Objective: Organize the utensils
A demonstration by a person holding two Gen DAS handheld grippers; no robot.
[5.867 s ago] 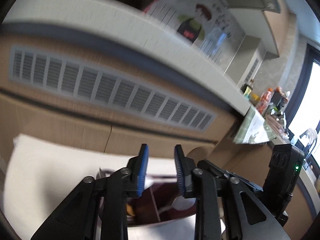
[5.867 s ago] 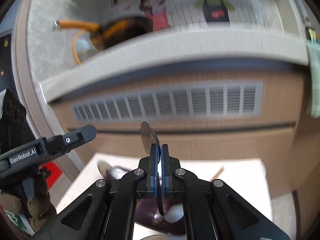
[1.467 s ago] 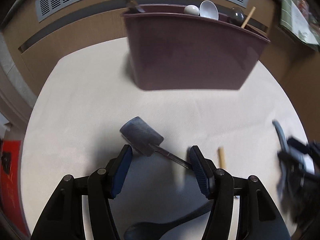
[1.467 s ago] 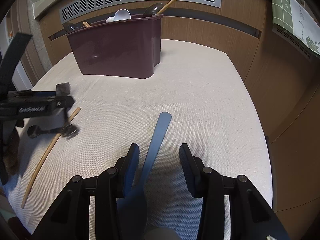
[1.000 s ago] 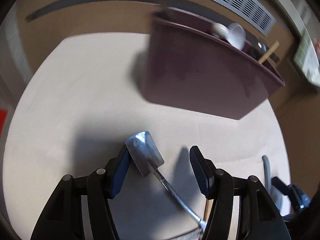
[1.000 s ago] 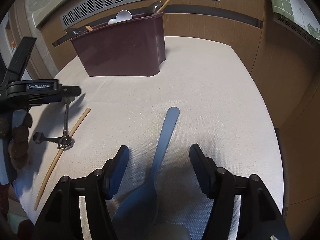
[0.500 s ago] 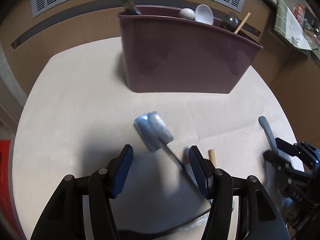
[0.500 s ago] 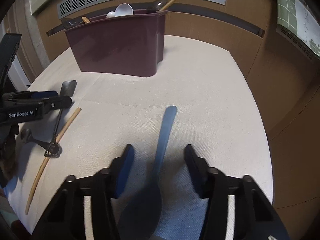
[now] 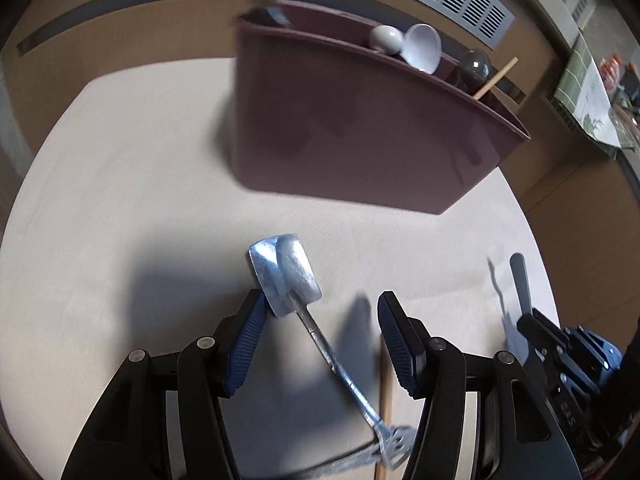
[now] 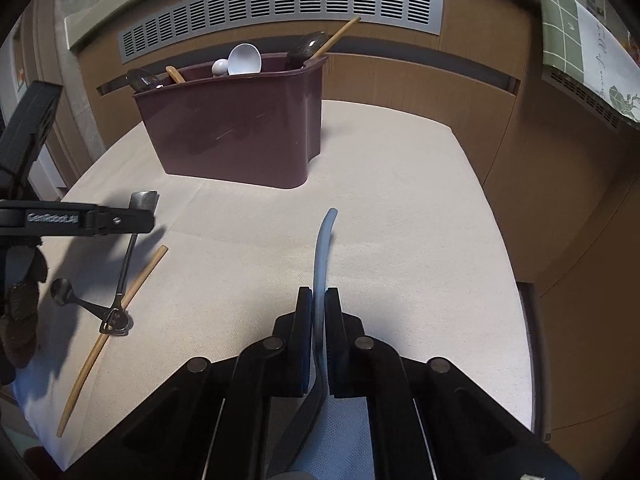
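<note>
A pale woven cloth covers the bench (image 10: 400, 168), which stands against wood-panelled walls with a long grey vent grille (image 10: 280, 8) above. The right tongs (image 10: 319, 308) have just been closing and now pinch the handle of a blue-grey spoon (image 10: 323, 240), whose end points ahead of them toward the maroon utensil holder (image 10: 240, 136) at the far side. The left tongs (image 9: 320, 316) stand open over a metal spatula (image 9: 286, 276); its blade lies just beside their left pad, its handle running back between them. A wooden chopstick (image 10: 120, 304) lies alongside. White spoons (image 10: 244, 60) stand in the holder.
</note>
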